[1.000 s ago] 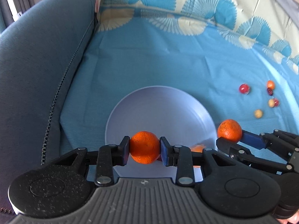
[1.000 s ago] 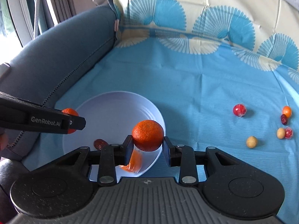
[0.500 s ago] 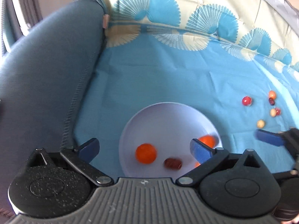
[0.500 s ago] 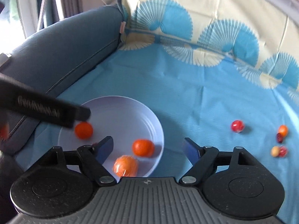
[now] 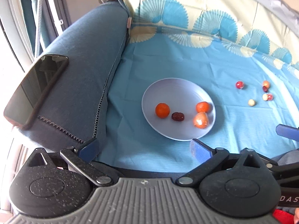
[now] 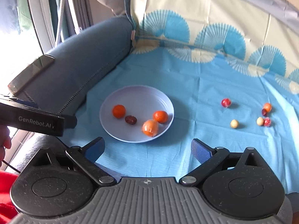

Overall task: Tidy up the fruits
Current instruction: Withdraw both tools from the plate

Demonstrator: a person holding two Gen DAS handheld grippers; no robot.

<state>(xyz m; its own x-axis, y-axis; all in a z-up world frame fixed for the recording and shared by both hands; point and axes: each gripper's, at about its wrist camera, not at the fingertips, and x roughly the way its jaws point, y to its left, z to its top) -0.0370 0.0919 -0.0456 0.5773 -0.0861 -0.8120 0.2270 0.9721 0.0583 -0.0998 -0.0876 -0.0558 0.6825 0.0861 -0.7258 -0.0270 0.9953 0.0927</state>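
The left gripper [image 5: 143,150] is hovering above the near edge of the blue cloth [image 5: 168,71], its blue-padded fingers [image 5: 89,148] spread wide and holding nothing. It is pointing forward and slightly down toward the lavender plate [image 5: 173,85], which is sitting just beyond the fingertips. The right gripper [image 6: 147,149] is hanging in much the same pose beside it, jaws fully parted and empty, with the plate [image 6: 138,93] lying ahead and a little to its left. In the right wrist view, the side of the left gripper's body is showing as a dark bar at the left edge.

Four pieces of fruit are resting on the plate: an orange mandarin [image 5: 162,110] on the left, a dark red date [image 5: 177,116] just beside it, a second mandarin [image 5: 202,107] on the right, and a paler, wrapped-looking orange fruit [image 5: 200,120] touching or nearly touching that one. Well apart to the right, small fruits are lying loose on the cloth: a red one [image 6: 226,102] alone, a pale one [image 6: 234,124] nearer, and a cluster [image 6: 265,114] of four farther right. A dark phone [image 5: 37,87] is lying on the grey sofa arm [image 5: 87,59].
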